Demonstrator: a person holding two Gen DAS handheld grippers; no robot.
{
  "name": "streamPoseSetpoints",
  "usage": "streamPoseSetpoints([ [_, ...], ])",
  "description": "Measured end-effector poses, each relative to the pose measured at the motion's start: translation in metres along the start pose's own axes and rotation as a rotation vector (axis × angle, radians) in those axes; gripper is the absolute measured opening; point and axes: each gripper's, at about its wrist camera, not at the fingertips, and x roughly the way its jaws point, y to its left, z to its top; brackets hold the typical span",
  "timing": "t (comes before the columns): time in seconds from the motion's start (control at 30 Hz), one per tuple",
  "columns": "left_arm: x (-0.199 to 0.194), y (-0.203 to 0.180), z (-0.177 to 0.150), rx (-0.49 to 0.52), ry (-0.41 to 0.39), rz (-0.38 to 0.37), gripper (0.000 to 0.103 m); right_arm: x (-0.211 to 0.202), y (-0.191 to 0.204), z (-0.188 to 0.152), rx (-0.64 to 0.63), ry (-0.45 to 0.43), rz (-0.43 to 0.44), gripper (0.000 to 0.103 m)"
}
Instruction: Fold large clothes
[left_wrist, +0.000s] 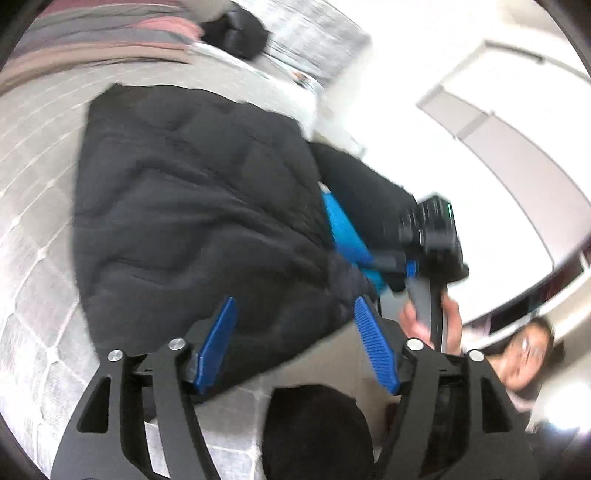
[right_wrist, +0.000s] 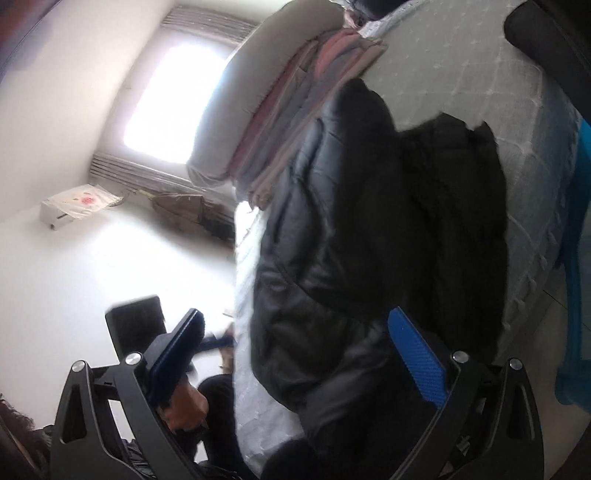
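Black puffy jacket lies on the grey bed, partly folded. Left gripper is spread wide above it, and right gripper too. Next, grab an edge and fold again

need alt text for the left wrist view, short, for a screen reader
A black puffer jacket lies spread on a pale quilted bed, with the open left gripper poised over its near edge. To the right, a hand holds the right gripper beside the jacket; folded striped bedding sits at the far end.
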Motion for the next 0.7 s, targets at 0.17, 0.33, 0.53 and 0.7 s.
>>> streamPoseSetpoints([
  [0.17, 0.049, 0.024, -0.006, -0.077, 0.098, 0.023, 0.065, 0.033, -0.036, -0.013, 0.066, 0.078, -0.095, 0.096],
  [0.33, 0.053, 0.018, -0.003, -0.045, 0.117, 0.040, 0.065, -0.013, -0.012, -0.015, -0.022, -0.057, -0.131, 0.096],
  [0.53, -0.018, 0.033, 0.014, -0.065, -0.030, 0.031, 0.066, -0.024, -0.013, -0.006, -0.086, -0.079, -0.354, 0.096],
  [0.7, -0.050, 0.094, 0.027, -0.270, -0.116, 0.025, 0.079, 0.003, -0.060, -0.004, -0.018, -0.014, -0.322, 0.096],
])
